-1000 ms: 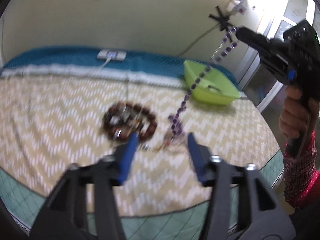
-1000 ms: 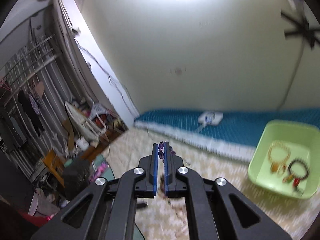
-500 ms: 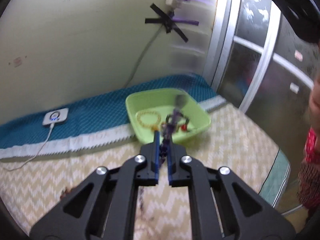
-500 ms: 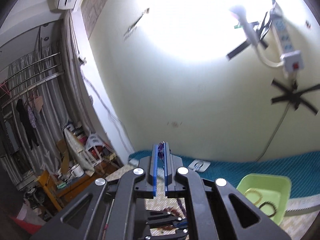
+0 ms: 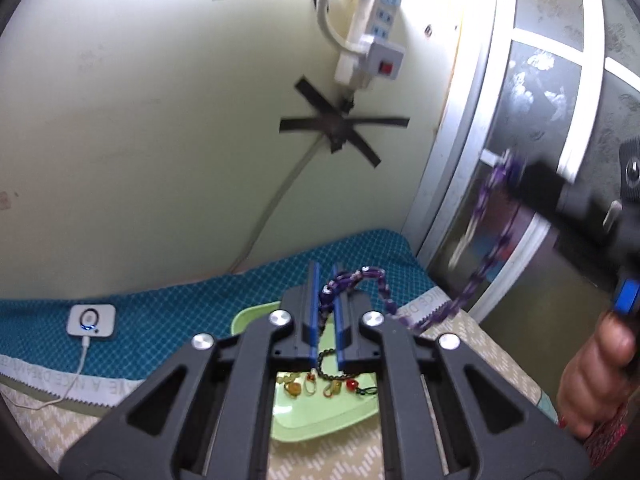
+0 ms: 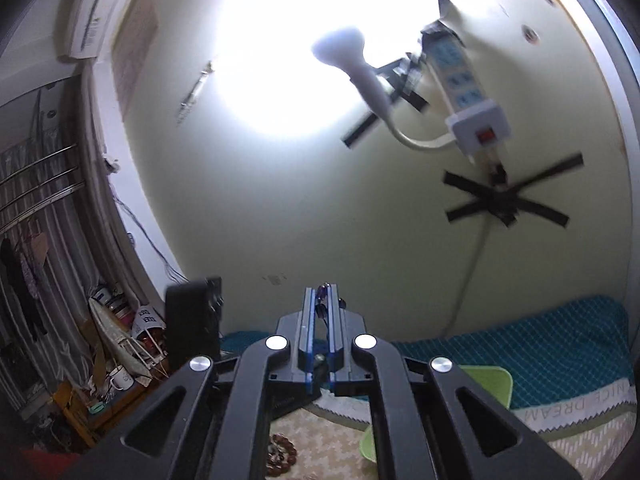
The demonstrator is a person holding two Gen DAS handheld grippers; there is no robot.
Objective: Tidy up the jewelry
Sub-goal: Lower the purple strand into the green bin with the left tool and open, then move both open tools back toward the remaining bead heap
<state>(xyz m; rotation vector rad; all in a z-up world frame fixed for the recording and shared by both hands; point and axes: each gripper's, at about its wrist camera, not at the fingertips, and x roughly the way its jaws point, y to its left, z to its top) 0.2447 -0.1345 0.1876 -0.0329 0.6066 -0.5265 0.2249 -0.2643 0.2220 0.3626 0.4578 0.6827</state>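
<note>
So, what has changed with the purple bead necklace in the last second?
The left gripper, open a second ago, shut on the purple necklace and lifted its low end off the bed above the green tray. The right gripper stayed shut on the other end.

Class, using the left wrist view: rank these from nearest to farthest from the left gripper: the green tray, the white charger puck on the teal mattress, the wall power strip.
1. green tray: right under the left gripper, which is shut on the purple bead necklace.
2. white charger puck: off to the left, on the teal mattress.
3. wall power strip: high on the wall, above.
</note>
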